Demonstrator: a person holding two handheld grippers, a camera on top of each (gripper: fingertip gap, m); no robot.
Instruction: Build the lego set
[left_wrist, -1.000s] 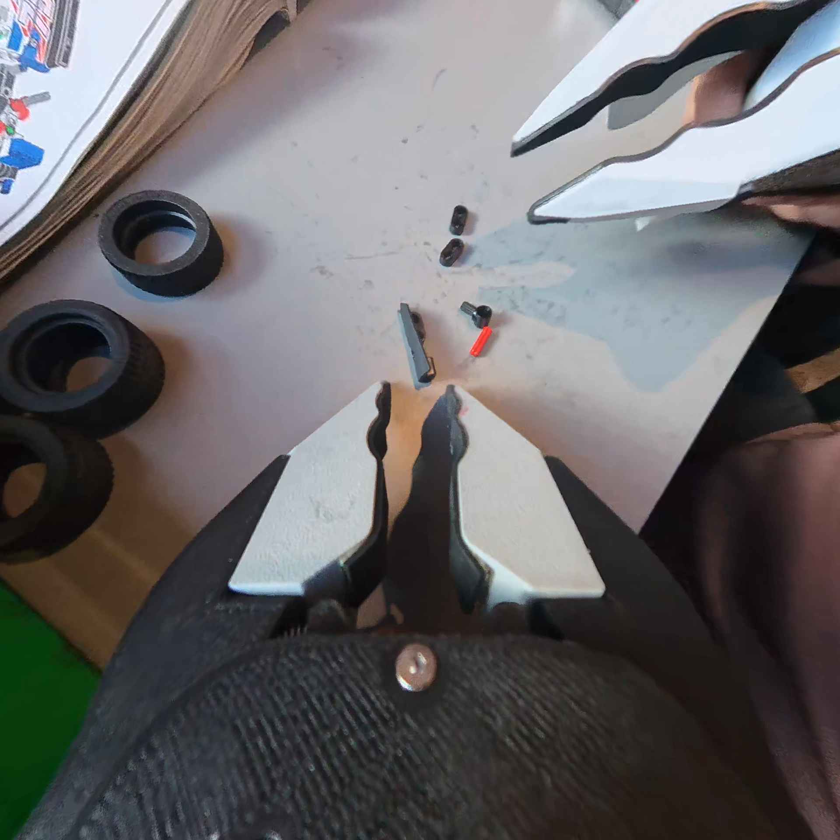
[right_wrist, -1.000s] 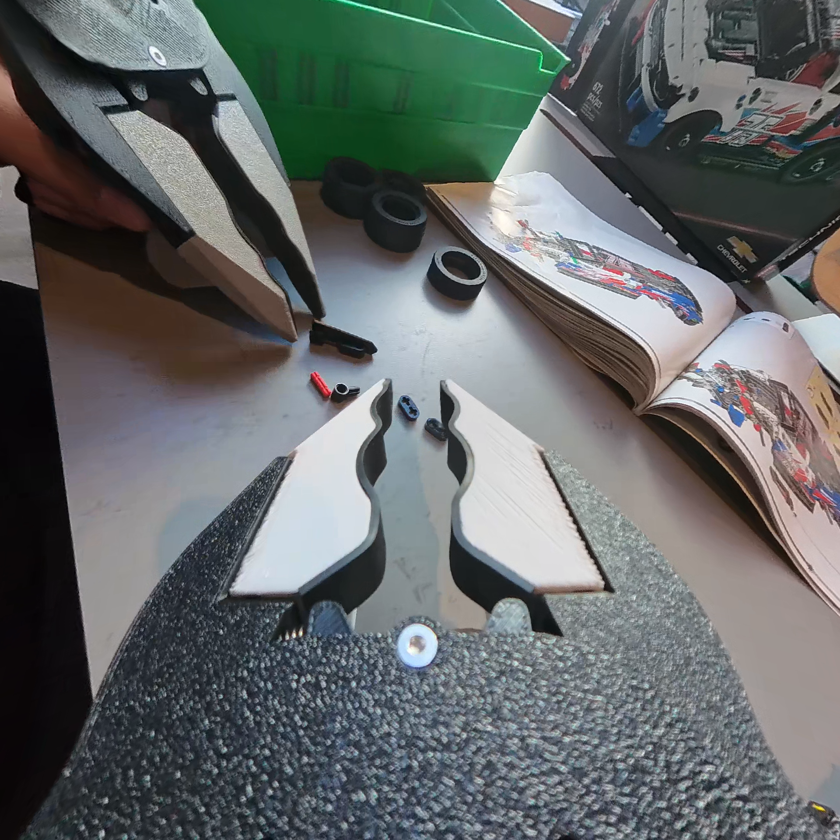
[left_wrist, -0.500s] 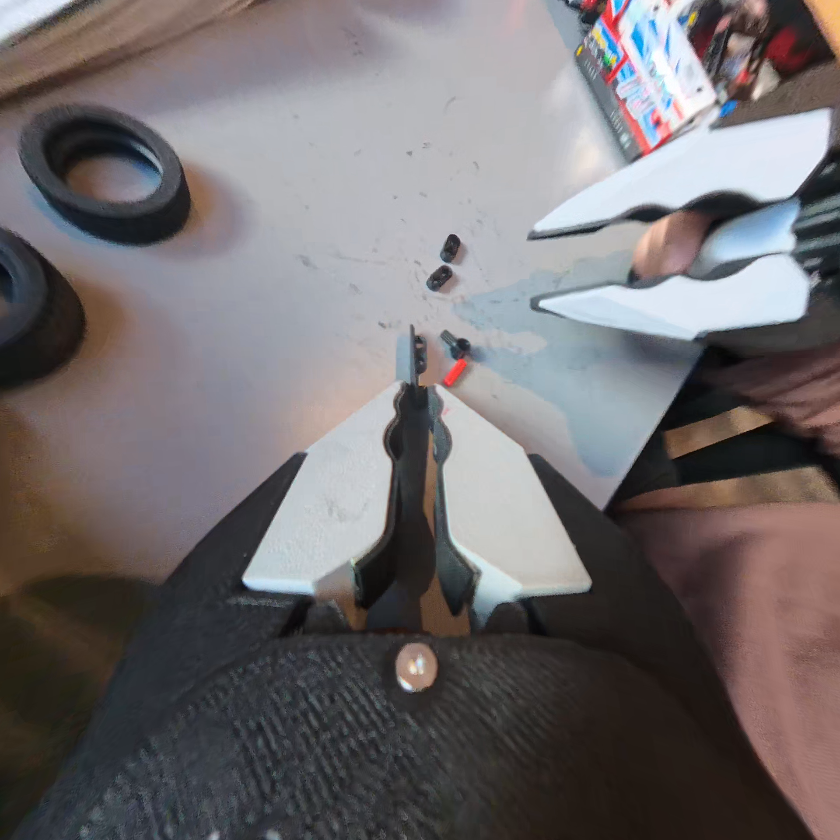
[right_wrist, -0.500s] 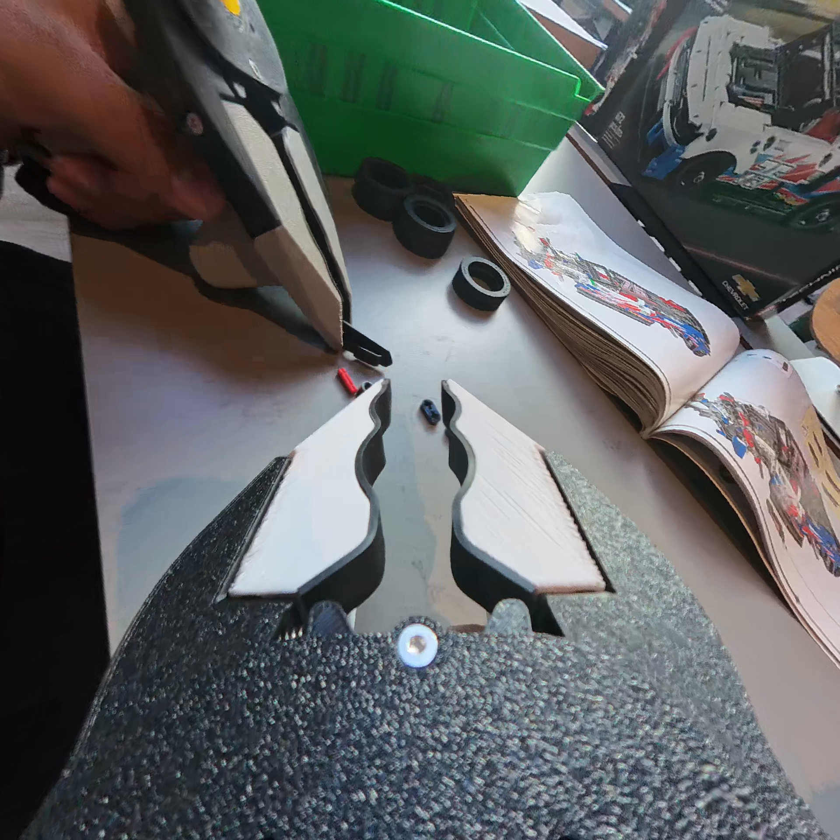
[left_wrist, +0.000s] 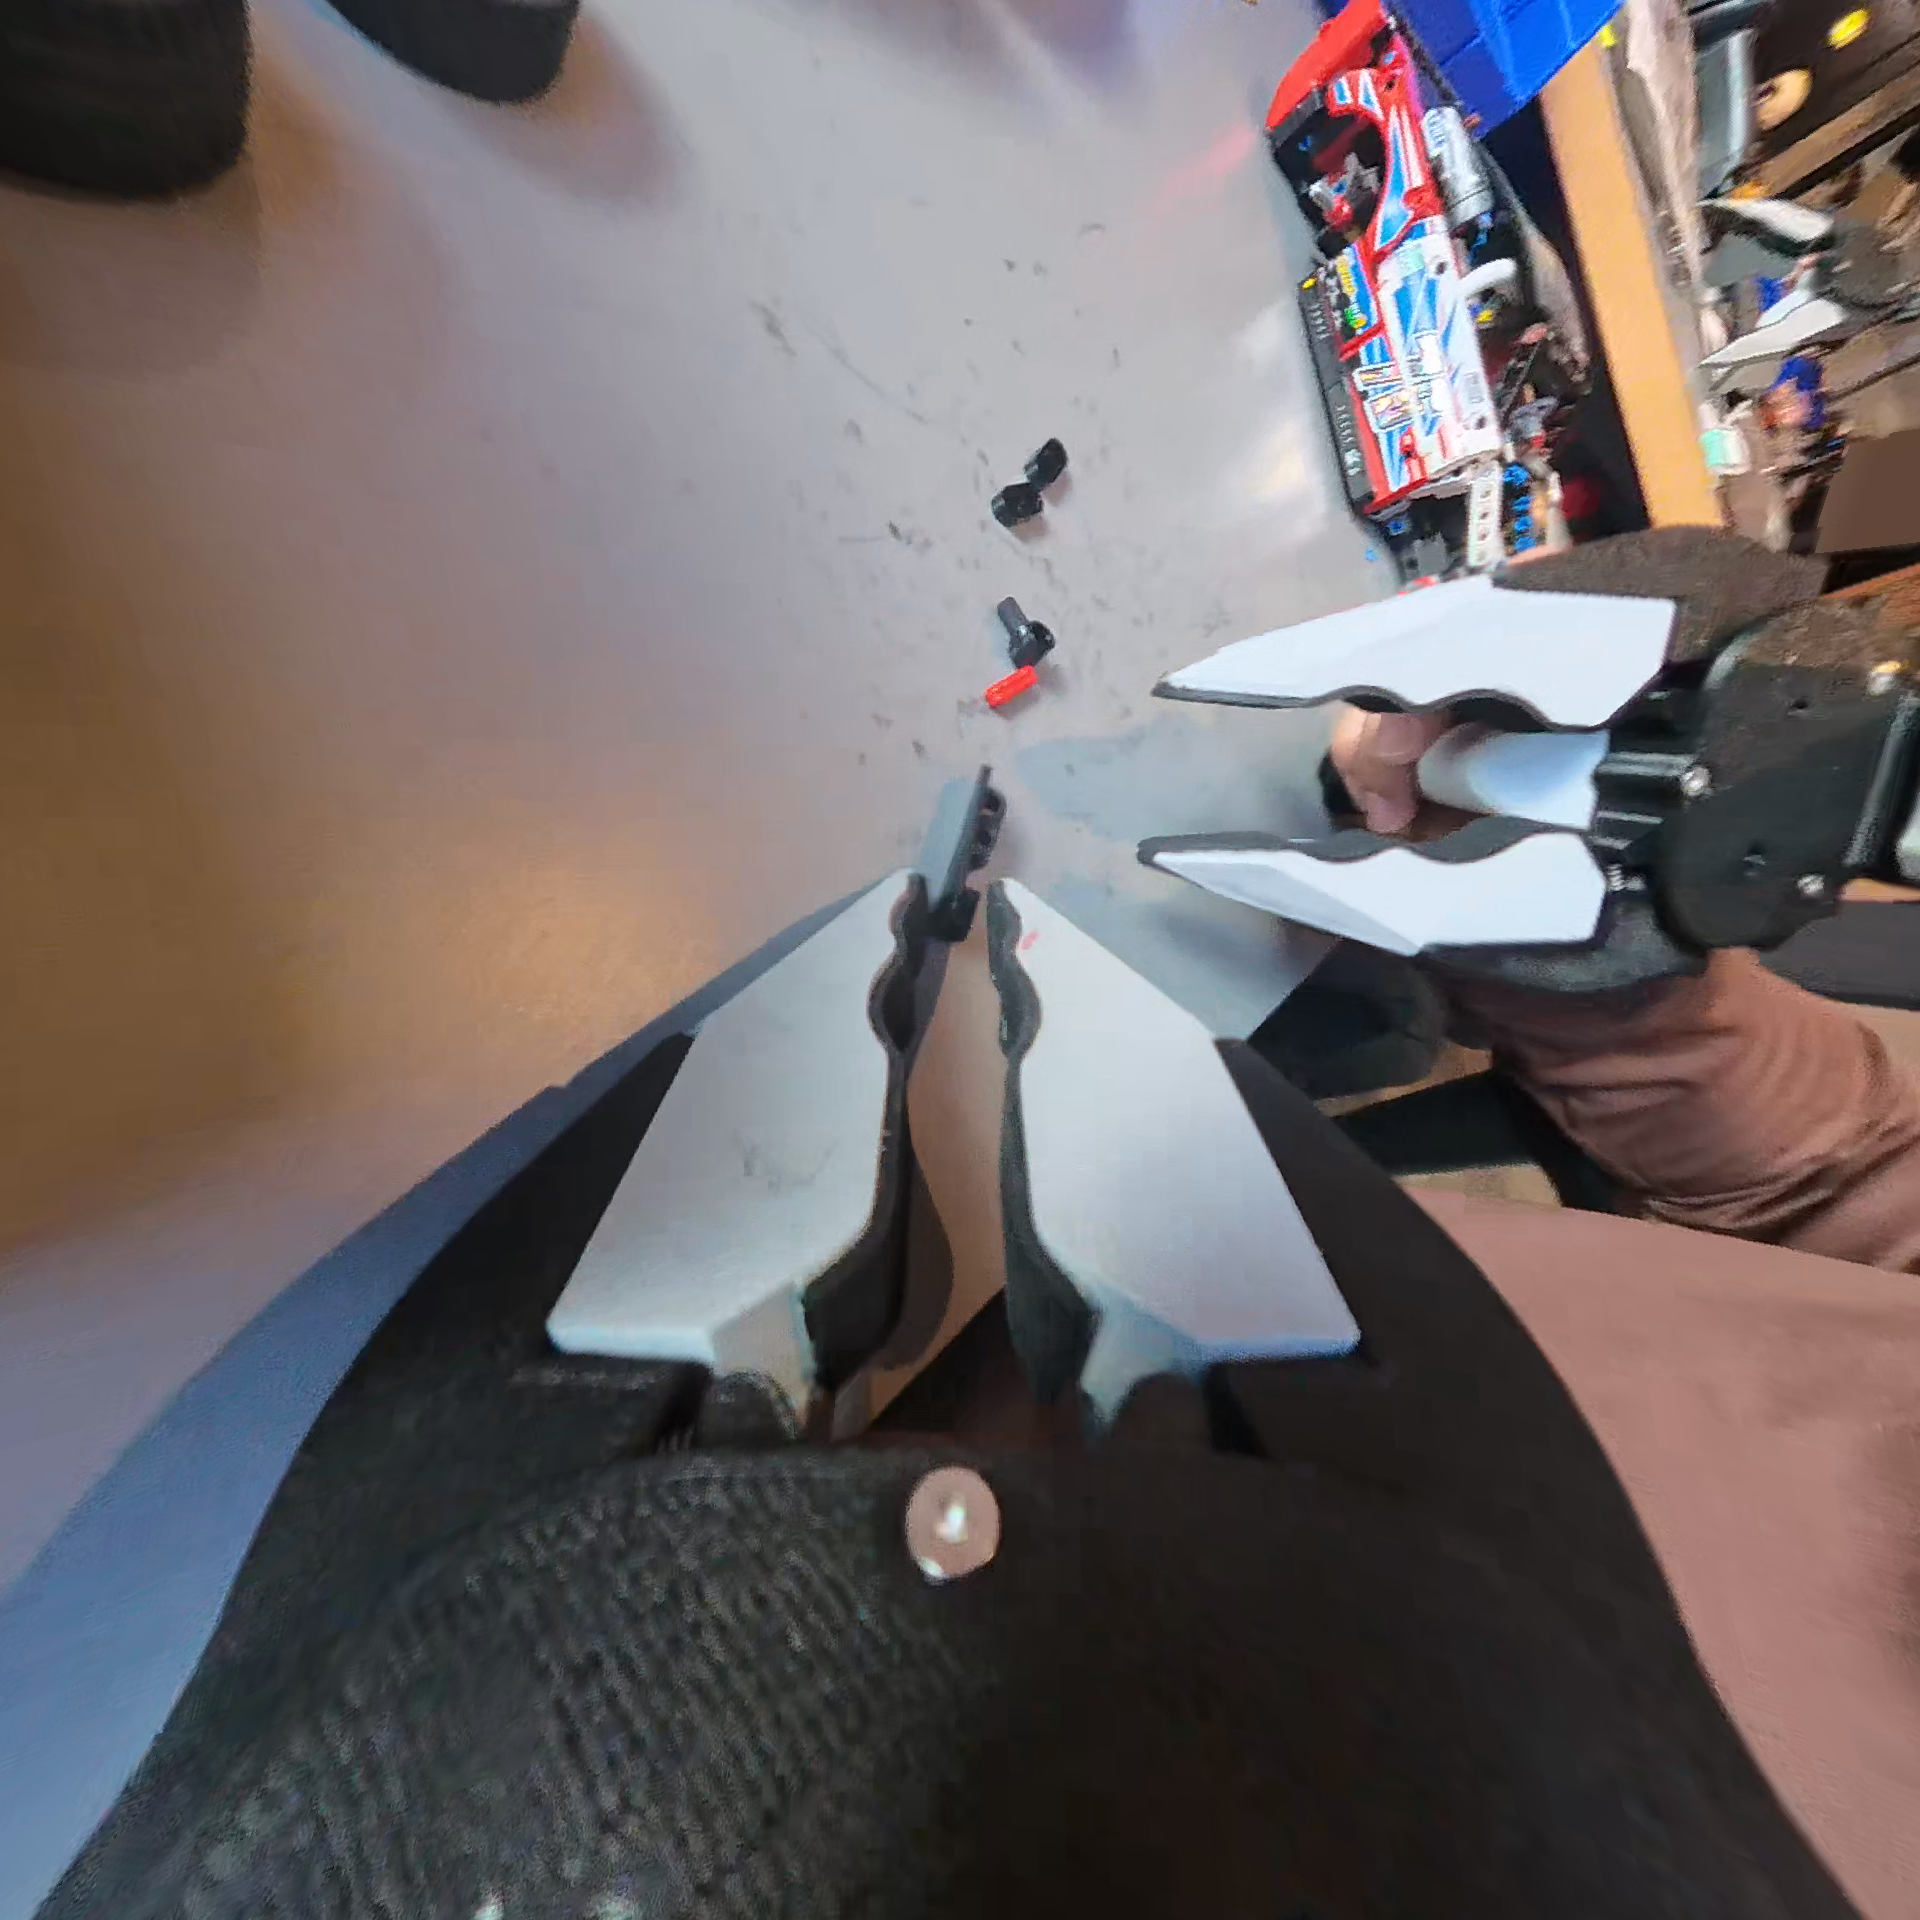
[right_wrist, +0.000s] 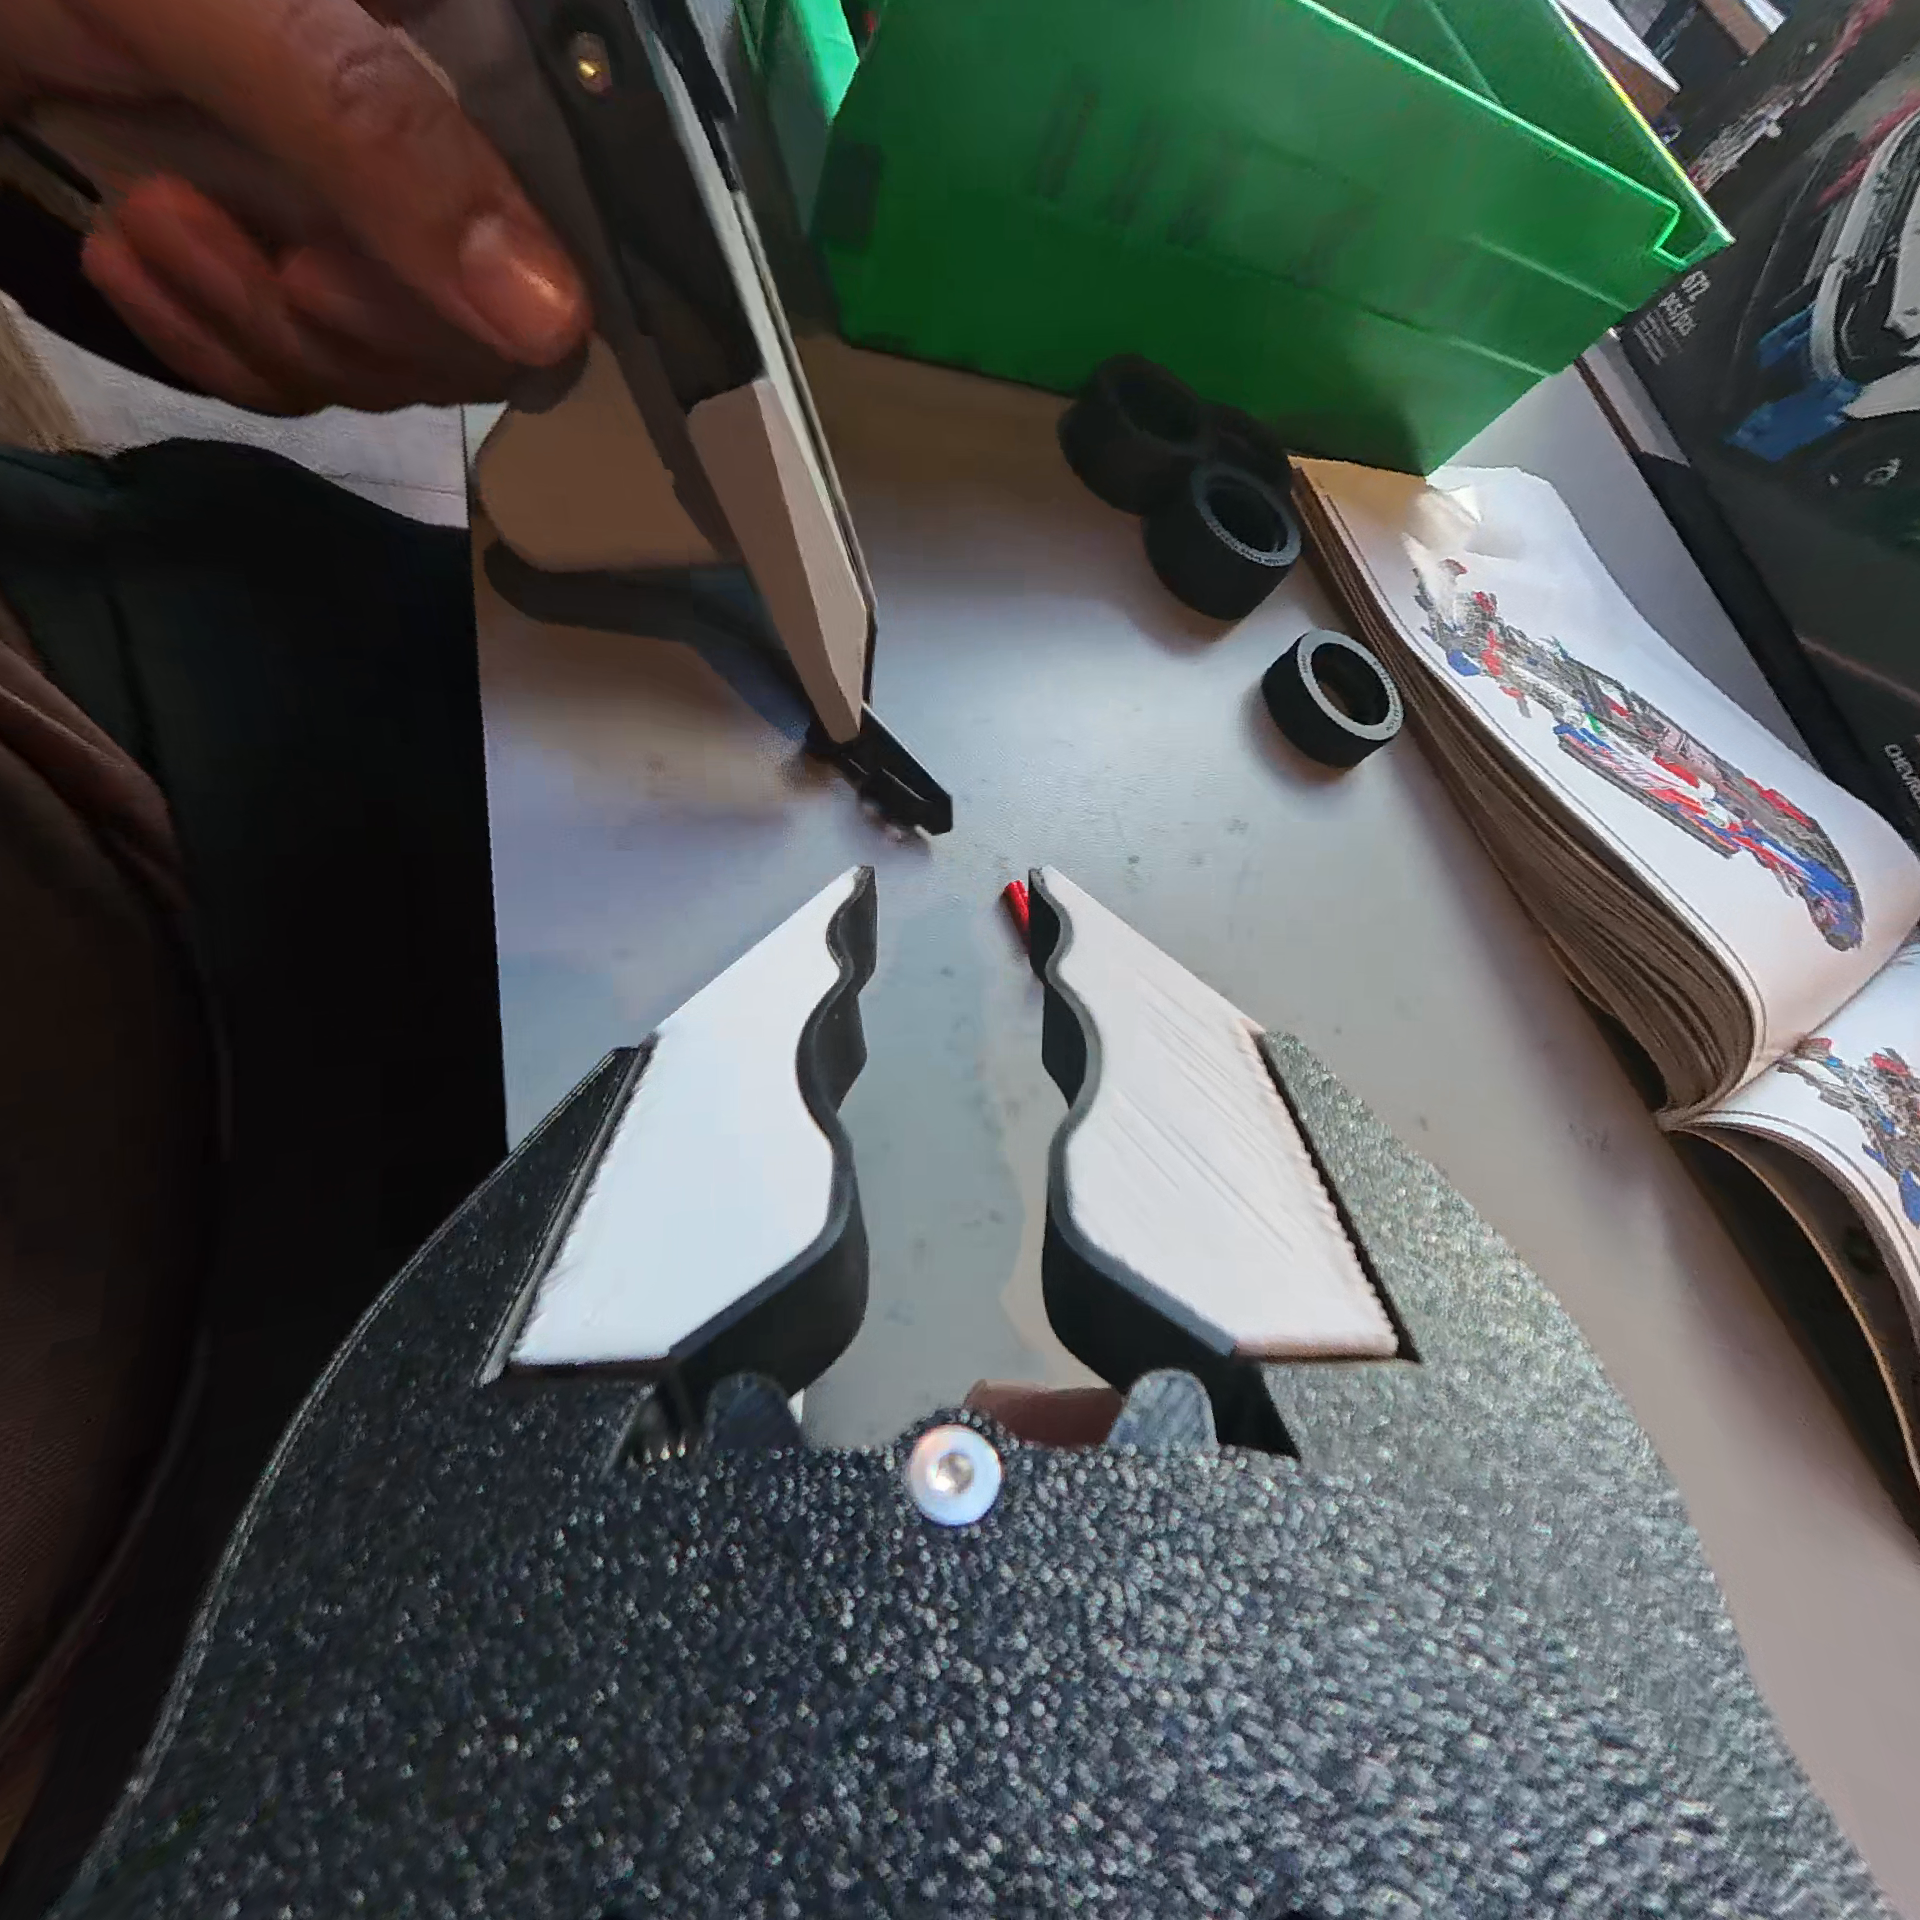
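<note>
My left gripper (left_wrist: 956, 896) is shut on one end of a thin black lego beam (left_wrist: 961, 836). In the right wrist view the left gripper (right_wrist: 844, 717) stands steeply, with the beam (right_wrist: 899, 779) sticking out of its tips just above the grey table (right_wrist: 1143, 831). My right gripper (right_wrist: 951, 881) is open and empty, low over the table, facing the beam; it also shows in the left wrist view (left_wrist: 1151, 771). A red pin (right_wrist: 1013, 902) lies against its right fingertip. The red pin (left_wrist: 1010, 686), a black pin (left_wrist: 1025, 634) and two small black connectors (left_wrist: 1029, 483) lie beyond the beam.
Black tyres (right_wrist: 1226, 540) and a tyre ring (right_wrist: 1335, 701) lie at the back, before a green bin (right_wrist: 1247, 208). An open instruction book (right_wrist: 1610, 779) and the set's box (right_wrist: 1818, 312) lie to the right. The table edge (right_wrist: 488, 831) runs along the left. One gripper's finger ends stand about 5 cm off the other's.
My left gripper closed on the beam's end and tipped it up off the table. My right gripper swung round so it faces the beam, with the red pin now at its right fingertip.
</note>
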